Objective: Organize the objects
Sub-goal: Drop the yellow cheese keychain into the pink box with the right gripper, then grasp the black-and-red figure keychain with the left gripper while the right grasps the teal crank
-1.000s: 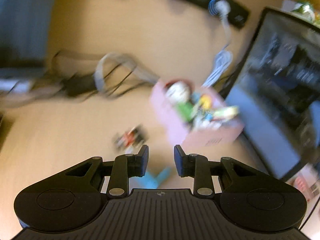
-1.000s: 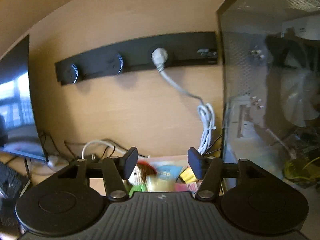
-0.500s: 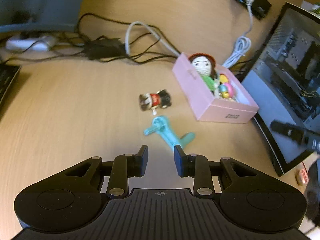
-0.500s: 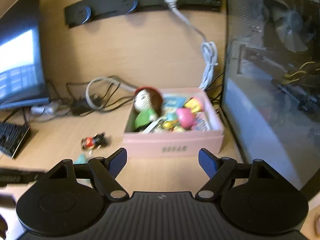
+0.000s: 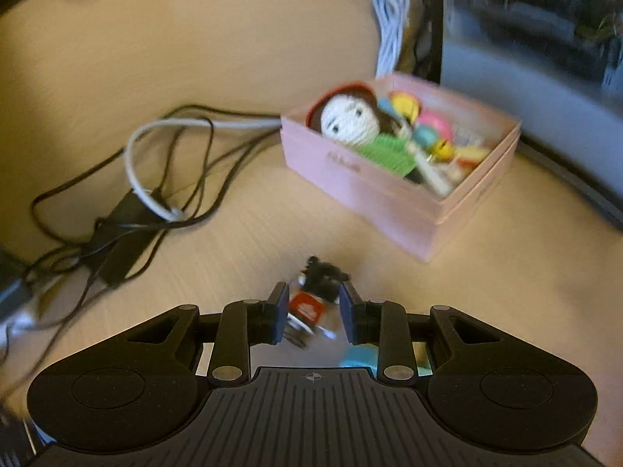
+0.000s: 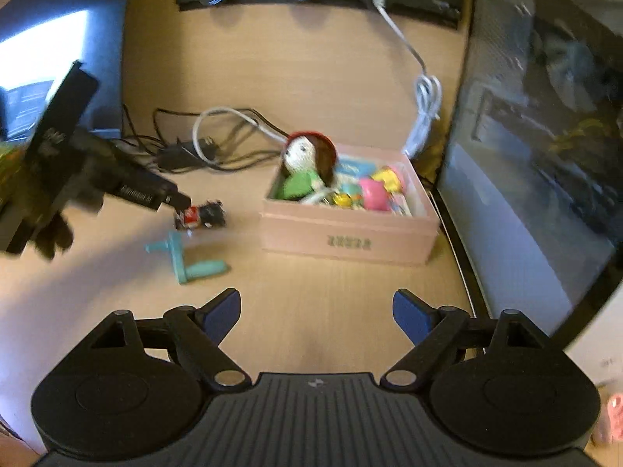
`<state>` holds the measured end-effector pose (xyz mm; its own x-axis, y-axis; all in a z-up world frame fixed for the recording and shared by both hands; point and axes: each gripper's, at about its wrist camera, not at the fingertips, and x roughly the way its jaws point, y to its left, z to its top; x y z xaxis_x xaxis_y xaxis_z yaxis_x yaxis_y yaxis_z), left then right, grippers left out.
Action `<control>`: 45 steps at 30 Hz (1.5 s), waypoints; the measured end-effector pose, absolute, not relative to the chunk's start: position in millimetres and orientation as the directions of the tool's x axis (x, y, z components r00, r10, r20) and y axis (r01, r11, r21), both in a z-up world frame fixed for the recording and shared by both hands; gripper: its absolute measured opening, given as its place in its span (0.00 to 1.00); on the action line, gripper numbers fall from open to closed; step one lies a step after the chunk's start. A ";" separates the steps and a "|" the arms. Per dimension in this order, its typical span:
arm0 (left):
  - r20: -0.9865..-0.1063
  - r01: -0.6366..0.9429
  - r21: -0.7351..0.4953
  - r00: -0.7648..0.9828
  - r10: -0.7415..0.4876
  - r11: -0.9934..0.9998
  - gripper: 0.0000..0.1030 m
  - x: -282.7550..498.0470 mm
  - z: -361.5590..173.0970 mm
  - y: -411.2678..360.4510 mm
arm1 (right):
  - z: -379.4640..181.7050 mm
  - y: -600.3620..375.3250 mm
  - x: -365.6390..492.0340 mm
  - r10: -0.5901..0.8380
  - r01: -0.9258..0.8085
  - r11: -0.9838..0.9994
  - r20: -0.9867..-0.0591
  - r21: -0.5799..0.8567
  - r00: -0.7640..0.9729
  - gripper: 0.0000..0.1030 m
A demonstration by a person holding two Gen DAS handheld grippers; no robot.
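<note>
Left gripper, jaws narrow, straddled the toy figure, apparently not yet gripped. Right gripper had just opened wide, empty. Next: pinch, lift to the pink box.

The left gripper tilts steeply down toward the surface, its fingers set narrowly apart with a gap on each side of the small toy figure lying between them. The right gripper angles down too; its jaws have just been opening and stand wide, nothing between them.
</note>
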<state>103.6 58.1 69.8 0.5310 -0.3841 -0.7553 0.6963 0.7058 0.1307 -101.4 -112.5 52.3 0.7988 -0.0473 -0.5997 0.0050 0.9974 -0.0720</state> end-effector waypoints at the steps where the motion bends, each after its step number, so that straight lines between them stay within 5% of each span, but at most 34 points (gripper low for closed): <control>1: -0.776 0.705 0.135 0.512 -0.368 0.696 0.31 112.6 64.8 53.8 | 51.0 -115.4 -103.3 -0.055 0.016 0.997 -0.603 -0.069 0.796 0.83; 14: -0.837 0.631 0.056 0.452 -0.308 0.774 0.33 150.3 37.9 36.6 | 31.0 -140.5 -117.0 -0.076 0.073 0.997 -0.665 -0.033 0.743 0.86; 26: -0.828 0.470 -0.036 0.479 -0.290 0.882 0.32 77.2 42.9 89.9 | 26.0 -106.1 -92.6 0.056 -0.116 0.992 -0.679 -0.044 0.732 0.86; 41: -0.824 -0.033 -0.203 0.546 -0.153 0.979 0.32 -68.7 38.1 198.2 | 4.8 2.6 -12.5 0.216 -0.351 0.935 -0.691 -0.058 0.690 0.86; 42: -0.825 -0.031 -0.202 0.545 -0.153 0.979 0.32 -71.7 38.5 199.1 | 3.1 9.2 -6.7 0.212 -0.351 0.934 -0.684 -0.067 0.697 0.83; 45: -0.824 -0.027 -0.200 0.545 -0.153 0.979 0.32 -74.9 39.7 202.2 | -2.1 33.3 11.8 0.189 -0.366 0.921 -0.667 -0.136 0.721 0.50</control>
<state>-74.9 202.2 39.7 0.5449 -0.1533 -0.8244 -0.0267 0.9795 -0.1998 11.8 33.3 -2.1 0.7212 0.1886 -0.6666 -0.3662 0.9206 -0.1356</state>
